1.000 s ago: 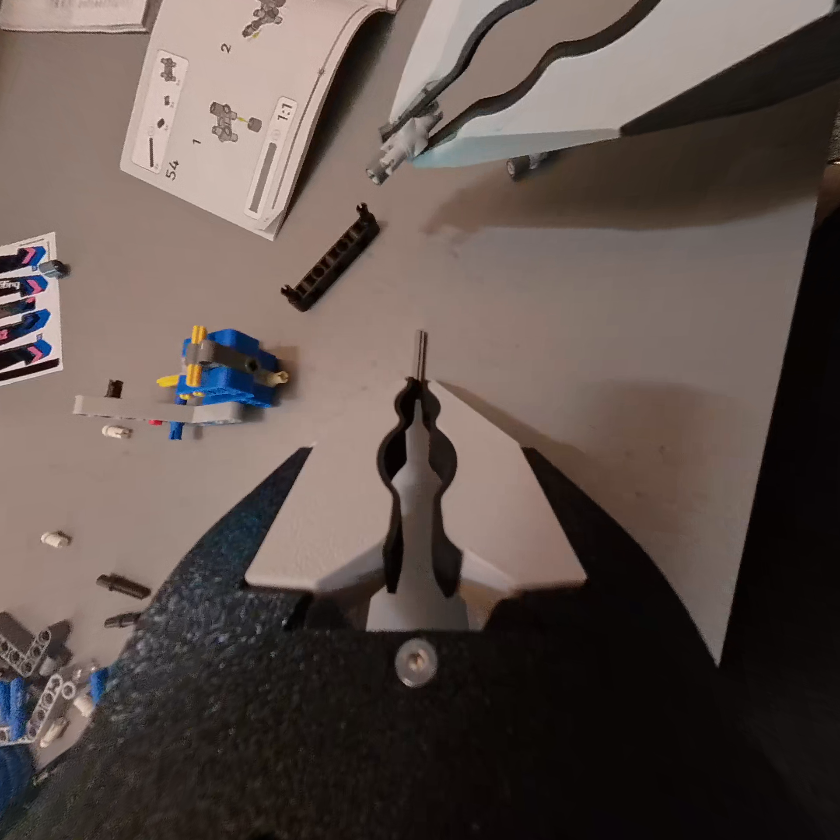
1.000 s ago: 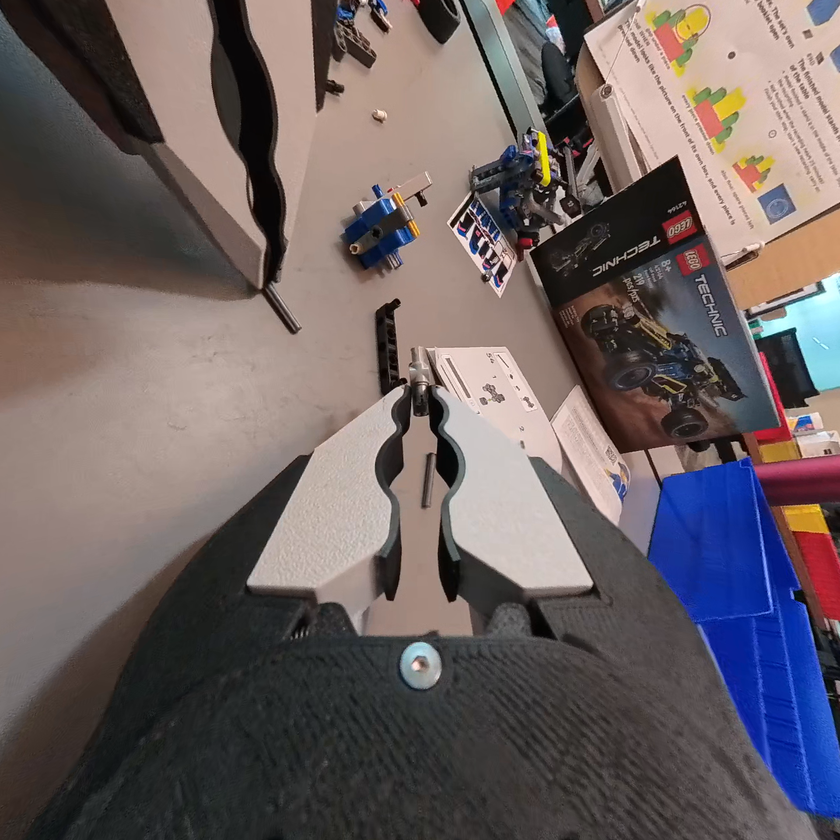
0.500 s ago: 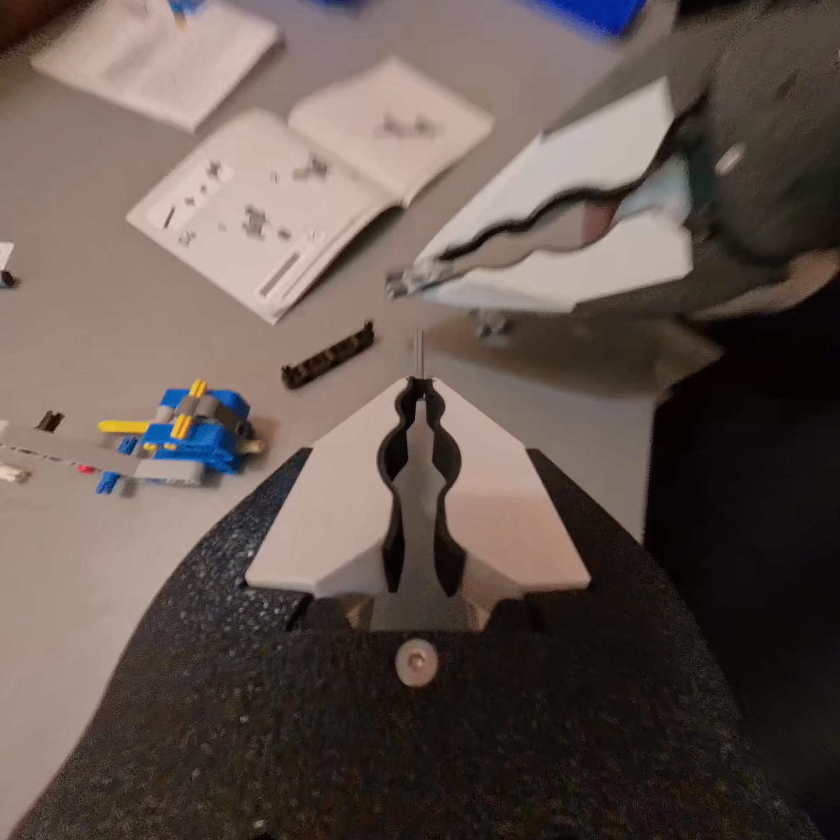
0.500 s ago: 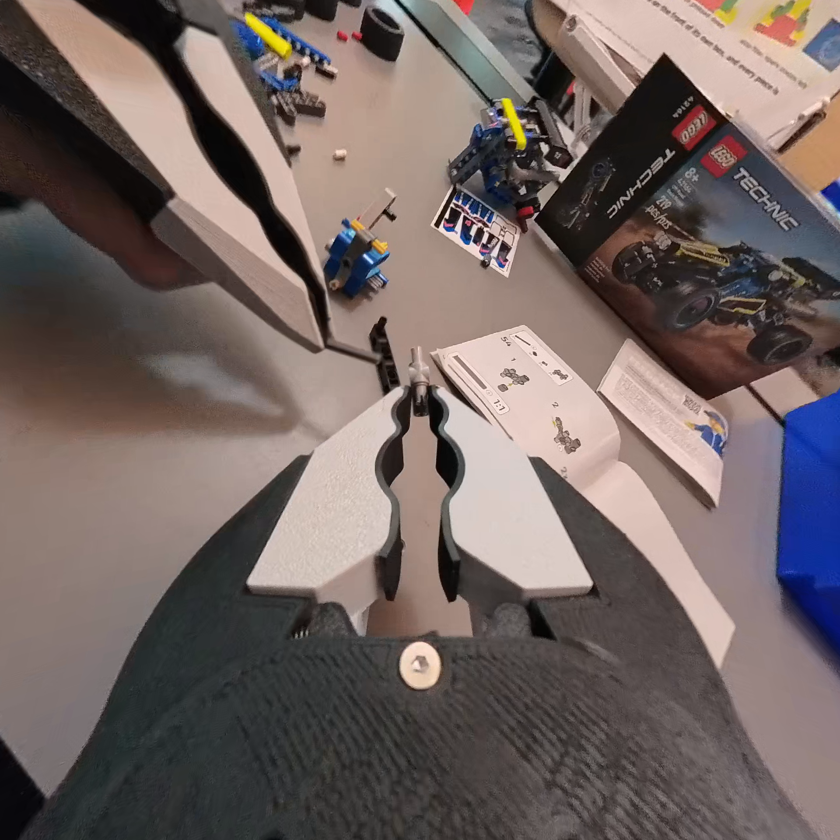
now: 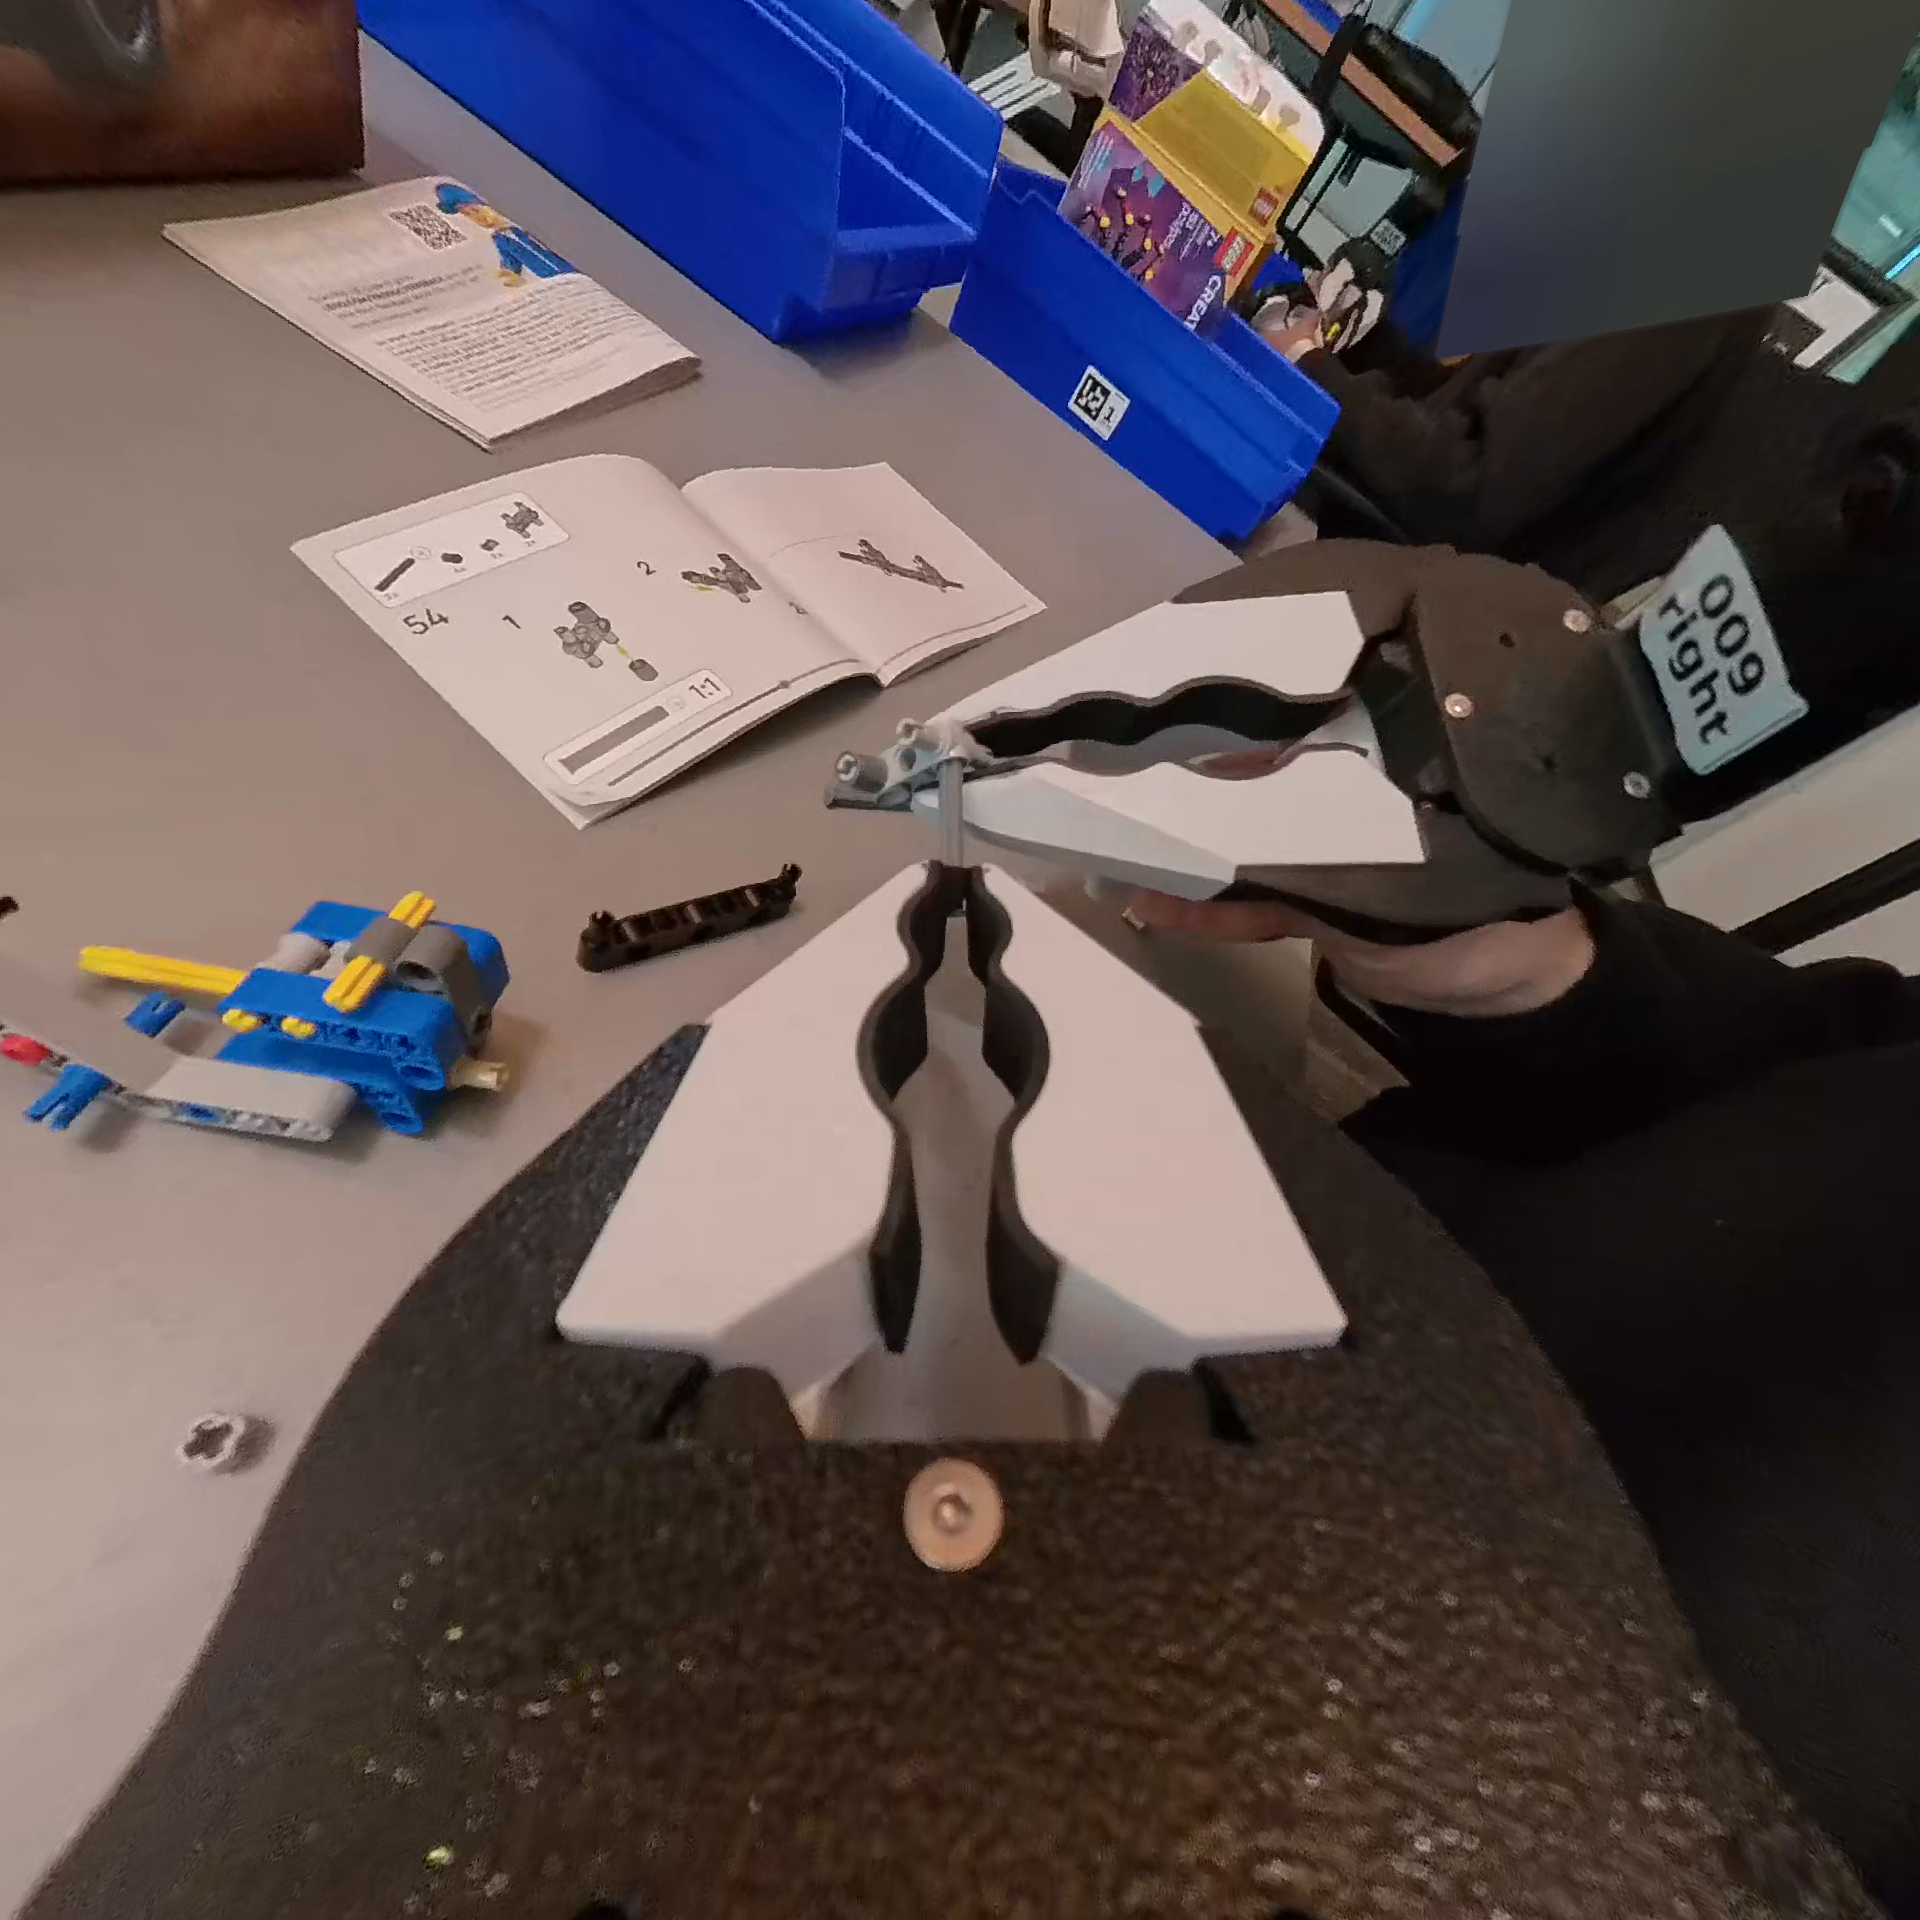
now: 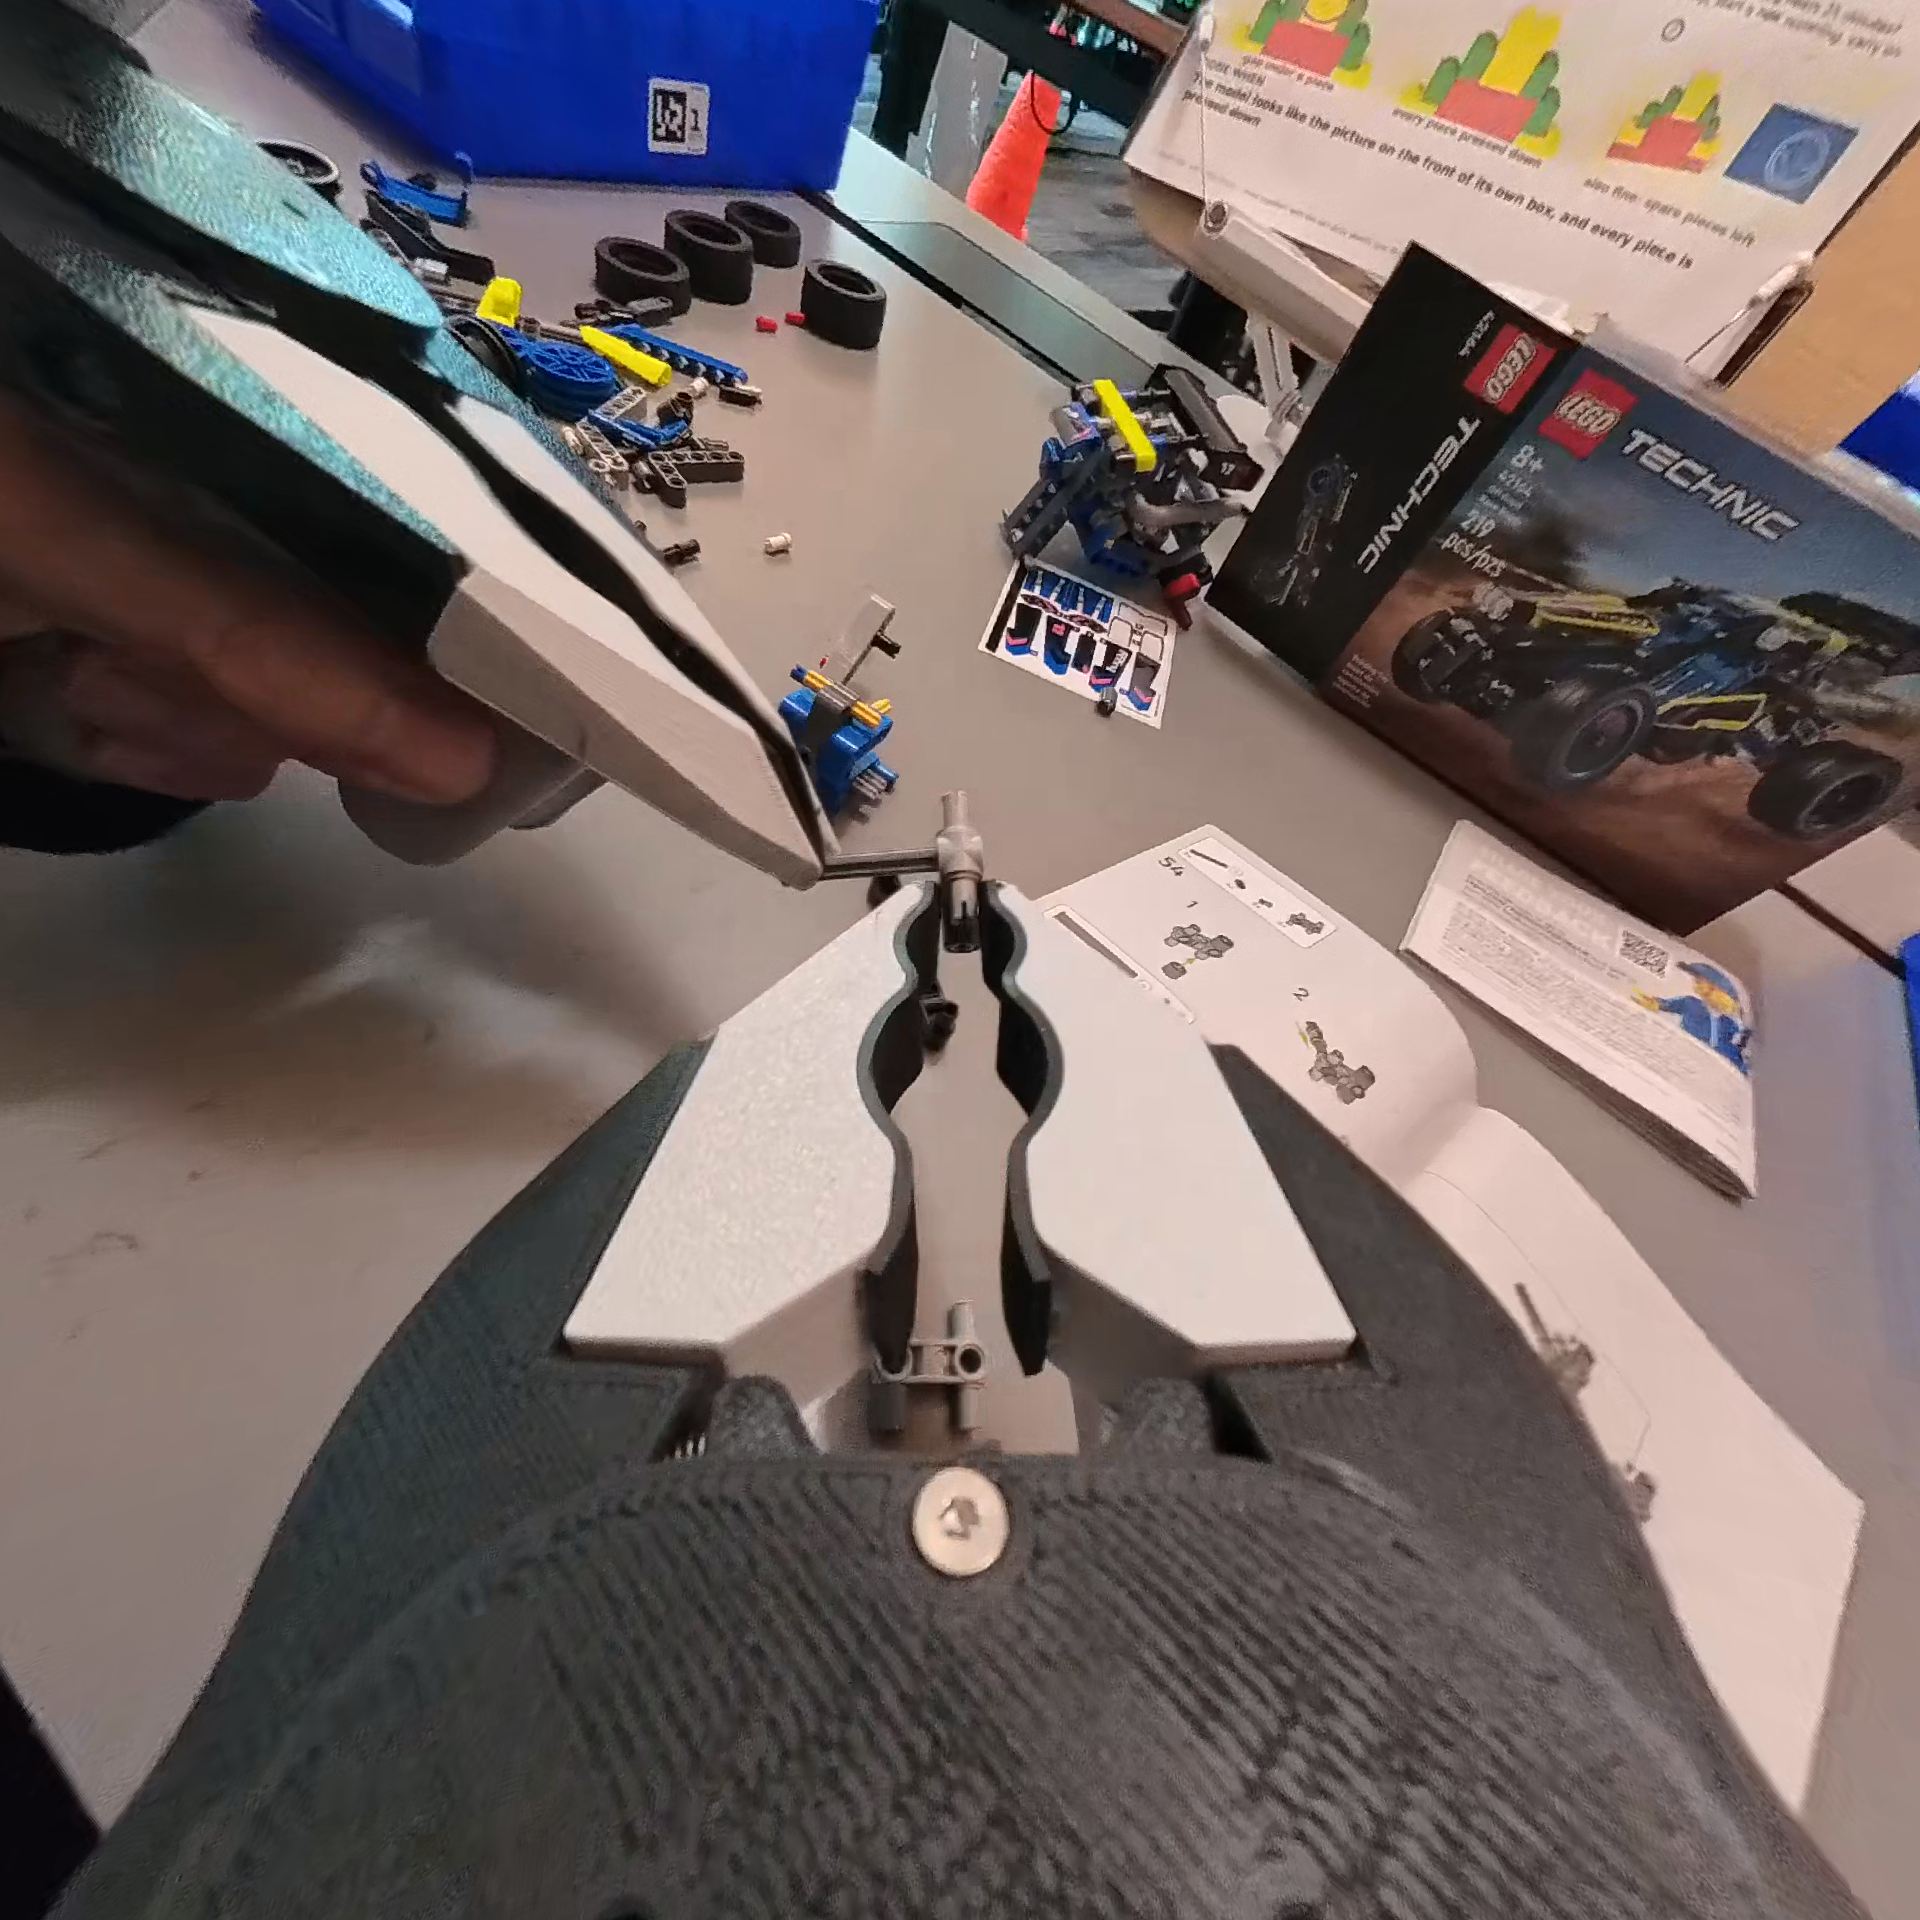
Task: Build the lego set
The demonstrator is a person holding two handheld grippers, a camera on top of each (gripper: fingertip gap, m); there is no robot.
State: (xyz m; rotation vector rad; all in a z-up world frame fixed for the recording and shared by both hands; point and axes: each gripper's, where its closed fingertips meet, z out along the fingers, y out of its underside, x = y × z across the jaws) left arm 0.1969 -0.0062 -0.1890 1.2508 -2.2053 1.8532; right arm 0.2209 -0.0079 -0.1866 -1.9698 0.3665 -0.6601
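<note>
My left gripper [image 5: 951, 878] is shut on a thin grey axle [image 5: 948, 816] that sticks out past its tips. My right gripper [image 6: 961, 899] is shut on a small grey connector piece [image 6: 958, 847]. Both are held above the table, tips meeting at a right angle. The axle [image 6: 883, 858] reaches the connector from the left, and its end touches or enters the connector [image 5: 899, 764]. The left gripper [image 6: 810, 868] shows in the right wrist view, and the right gripper [image 5: 961, 774] shows in the left wrist view. A blue and yellow sub-assembly [image 5: 353, 1003] lies on the table to the left.
An open instruction booklet [image 5: 665, 623], a black beam [image 5: 691, 920], a leaflet [image 5: 436, 301] and blue bins [image 5: 831, 177] lie ahead. The set's box [image 6: 1558, 582], a sticker sheet [image 6: 1086, 649], a partly built model [image 6: 1132, 478], black tyres [image 6: 727, 260] and several loose parts [image 6: 634, 416] lie farther off. My two grippers' fingertips are within a few centimetres of each other.
Both grippers have lifted off the table and swung toward each other. The axle tip, apart from the connector before, now meets it.
</note>
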